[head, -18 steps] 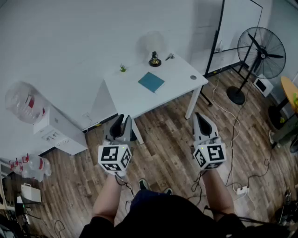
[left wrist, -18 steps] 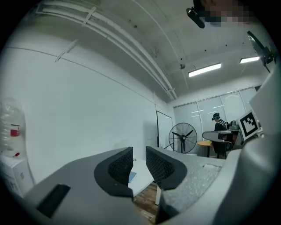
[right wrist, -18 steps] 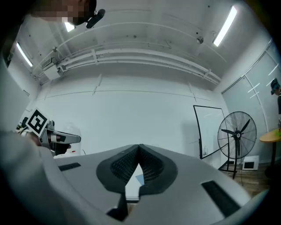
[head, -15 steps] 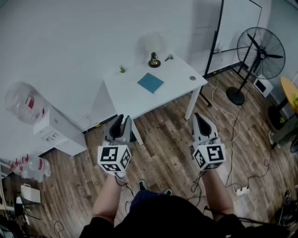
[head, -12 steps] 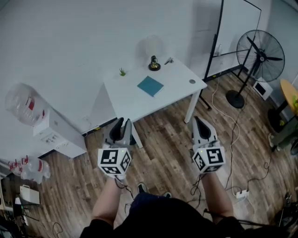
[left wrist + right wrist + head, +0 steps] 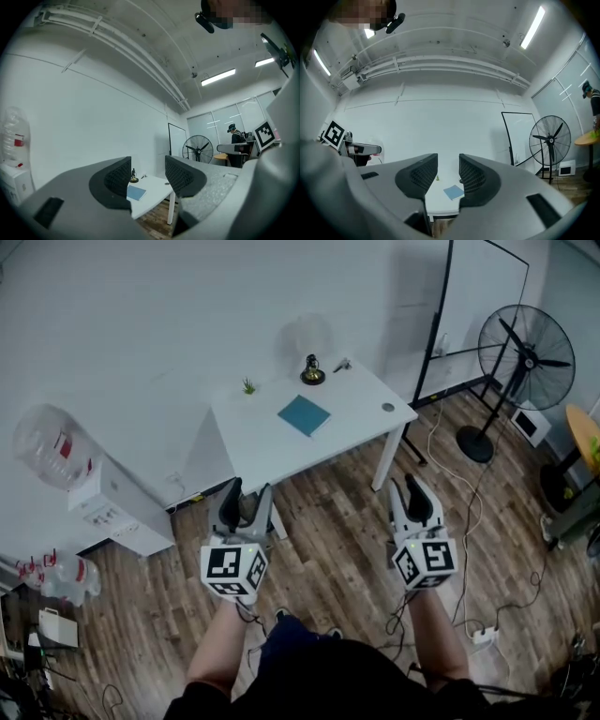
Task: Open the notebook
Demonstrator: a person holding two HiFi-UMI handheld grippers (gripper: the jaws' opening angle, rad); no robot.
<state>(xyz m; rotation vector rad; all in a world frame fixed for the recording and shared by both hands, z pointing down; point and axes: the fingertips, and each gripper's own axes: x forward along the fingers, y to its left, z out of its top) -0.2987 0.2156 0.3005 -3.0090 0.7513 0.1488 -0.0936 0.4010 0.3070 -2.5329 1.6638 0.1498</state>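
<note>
A closed teal notebook [image 6: 304, 415] lies flat near the middle of a white table [image 6: 272, 442] by the far wall. It also shows as a small blue slab between the jaws in the left gripper view [image 6: 136, 192] and in the right gripper view [image 6: 453, 192]. My left gripper [image 6: 246, 495] is held over the wooden floor, well short of the table, jaws open and empty. My right gripper [image 6: 410, 488] hangs at the same distance on the right, also open with nothing between its pads.
On the table stand a small dark lamp [image 6: 312, 368], a tiny green plant [image 6: 248, 385] and a small round object [image 6: 388, 408]. A standing fan [image 6: 525, 362] and floor cables [image 6: 469, 521] lie to the right. A water dispenser [image 6: 103, 502] stands at the left.
Both grippers have stayed at much the same place in the head view. The view has shifted slightly, and the left gripper's jaws look a little wider apart.
</note>
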